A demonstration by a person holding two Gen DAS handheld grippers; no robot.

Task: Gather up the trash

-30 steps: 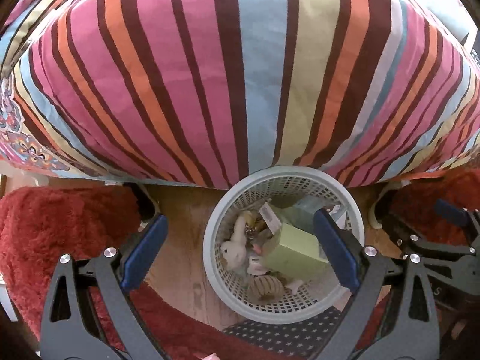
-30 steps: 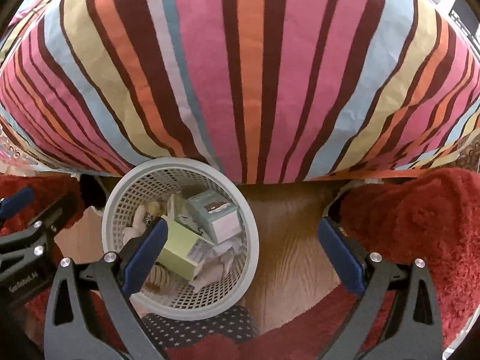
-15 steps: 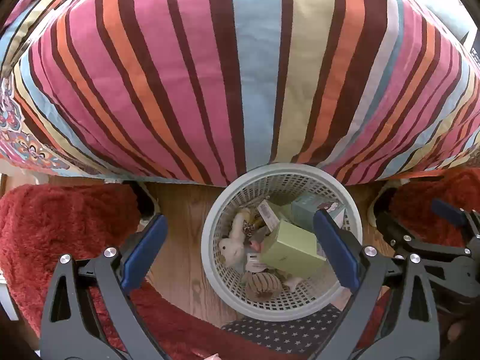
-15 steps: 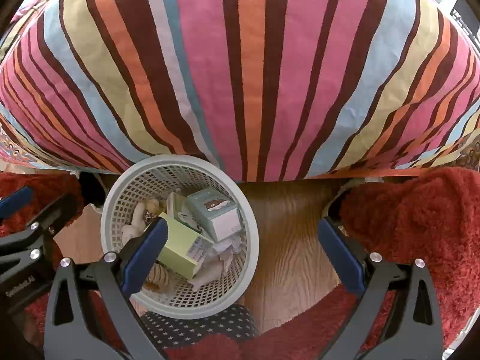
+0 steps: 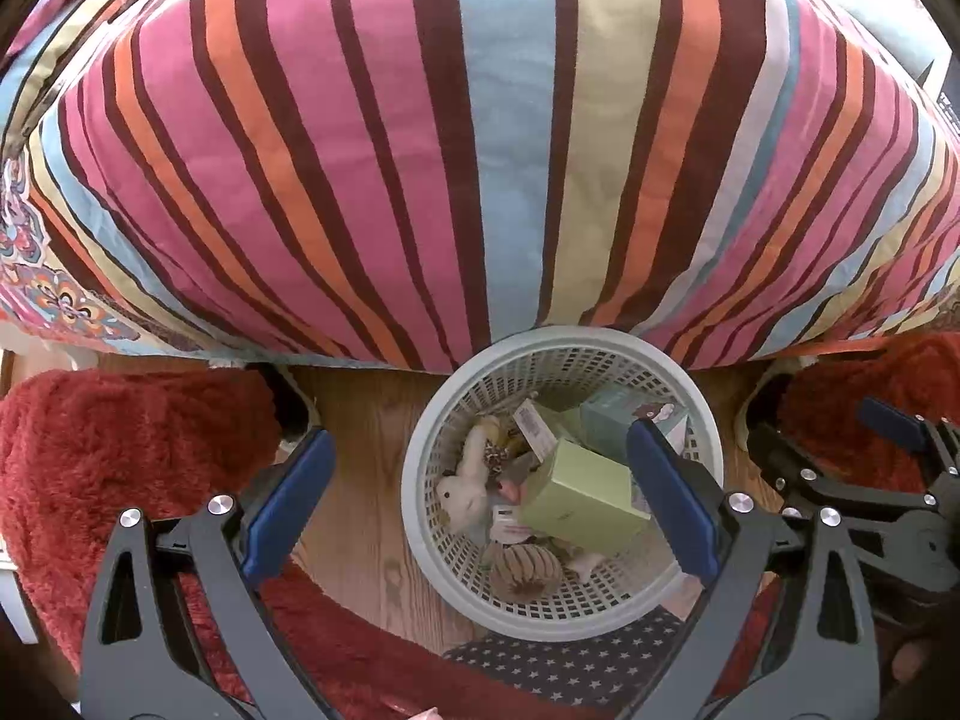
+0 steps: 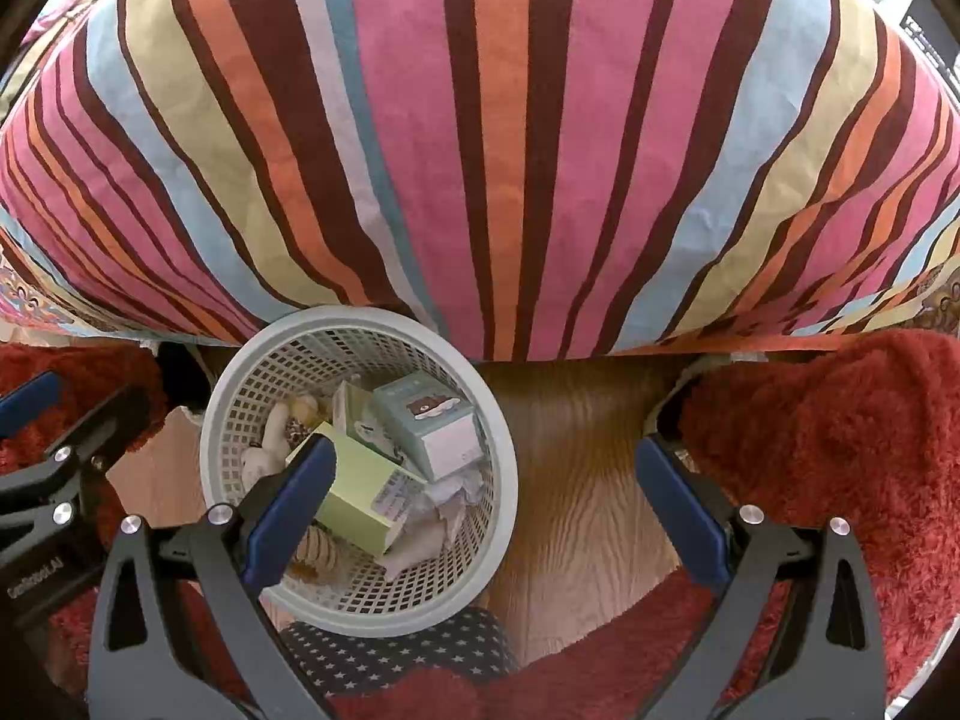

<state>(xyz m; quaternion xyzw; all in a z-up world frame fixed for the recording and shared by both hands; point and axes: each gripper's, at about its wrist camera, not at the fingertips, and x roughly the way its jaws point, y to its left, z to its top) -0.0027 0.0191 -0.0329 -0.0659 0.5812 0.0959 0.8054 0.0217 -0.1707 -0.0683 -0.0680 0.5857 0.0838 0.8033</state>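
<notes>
Left wrist view looks down past the left gripper, whose blue-padded jaws stand wide apart with nothing between them, onto a round white mesh basket standing on a wooden floor. Inside the basket lies the collected trash: a pale green box tilted across the middle, a light teal box behind it, a small cream plush rabbit at the left side and a brownish ribbed ball near the front (smaller scraps among them are too jumbled to tell apart). The basket's far rim sits just under the edge of a striped bedspread that fills the upper part of the view. Red shaggy rugs lie on both sides of the floor strip.

From the right wrist, the right gripper is likewise spread and empty, hovering over bare floor just right of the basket, with crumpled white paper visible beside the green box.
</notes>
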